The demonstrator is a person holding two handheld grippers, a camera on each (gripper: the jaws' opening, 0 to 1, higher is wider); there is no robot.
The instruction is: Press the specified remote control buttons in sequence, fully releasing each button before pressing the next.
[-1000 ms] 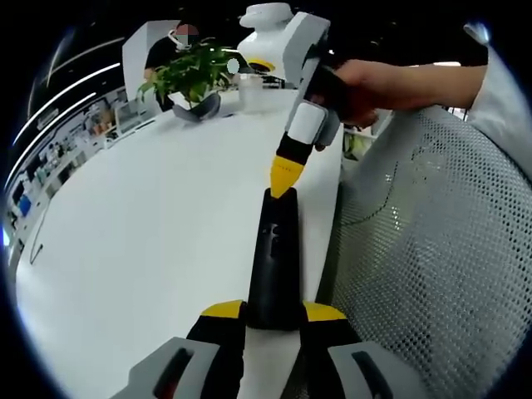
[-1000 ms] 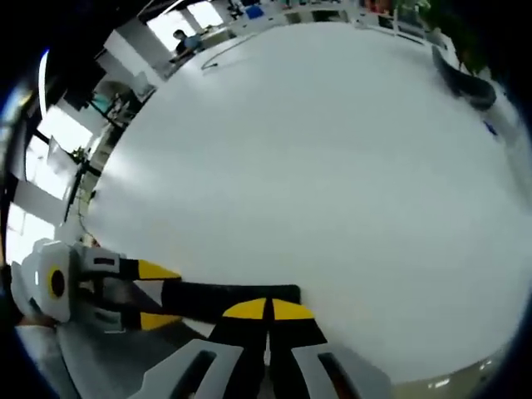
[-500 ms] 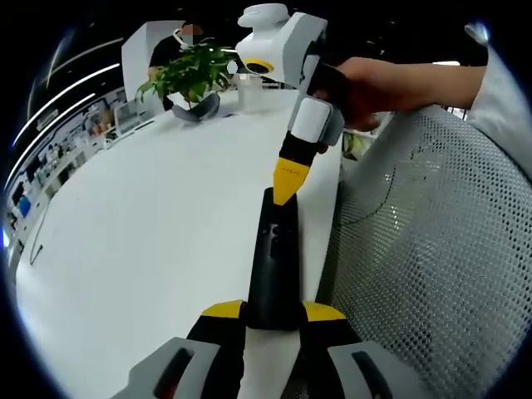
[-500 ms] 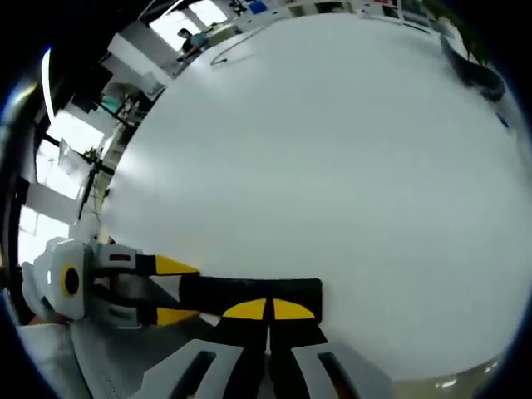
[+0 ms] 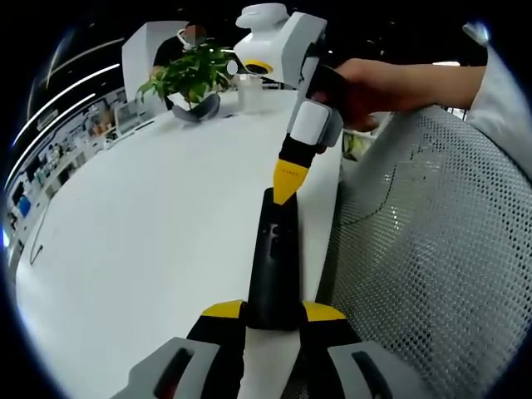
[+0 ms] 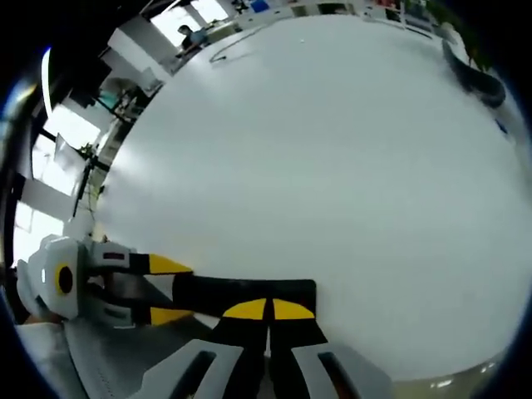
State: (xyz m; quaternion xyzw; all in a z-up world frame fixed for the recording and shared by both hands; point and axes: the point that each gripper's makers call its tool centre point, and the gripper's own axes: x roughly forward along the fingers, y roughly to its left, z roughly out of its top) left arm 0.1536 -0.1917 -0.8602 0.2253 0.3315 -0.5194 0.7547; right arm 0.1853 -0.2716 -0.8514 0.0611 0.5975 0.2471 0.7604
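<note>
A black remote control (image 5: 274, 258) lies lengthwise on the white table (image 5: 150, 233) near its edge. My left gripper (image 5: 274, 312) is shut on the remote's near end, one yellow-tipped jaw on each side. The right gripper (image 5: 285, 179), held by a hand, comes in from the upper right with its yellow tips together, pointing down onto the remote's far end. In the right gripper view the right gripper (image 6: 268, 309) is shut just above the remote (image 6: 241, 293), and the left gripper (image 6: 158, 289) grips it from the left.
A grey mesh chair back (image 5: 432, 249) stands right against the table's edge. At the table's far end are a potted plant (image 5: 189, 73), a clear cup (image 5: 249, 90) and a white device (image 5: 266, 29). A thin cable (image 6: 237, 46) lies on the far side.
The right gripper has shifted slightly over the remote's far end. The left gripper and the remote have stayed still.
</note>
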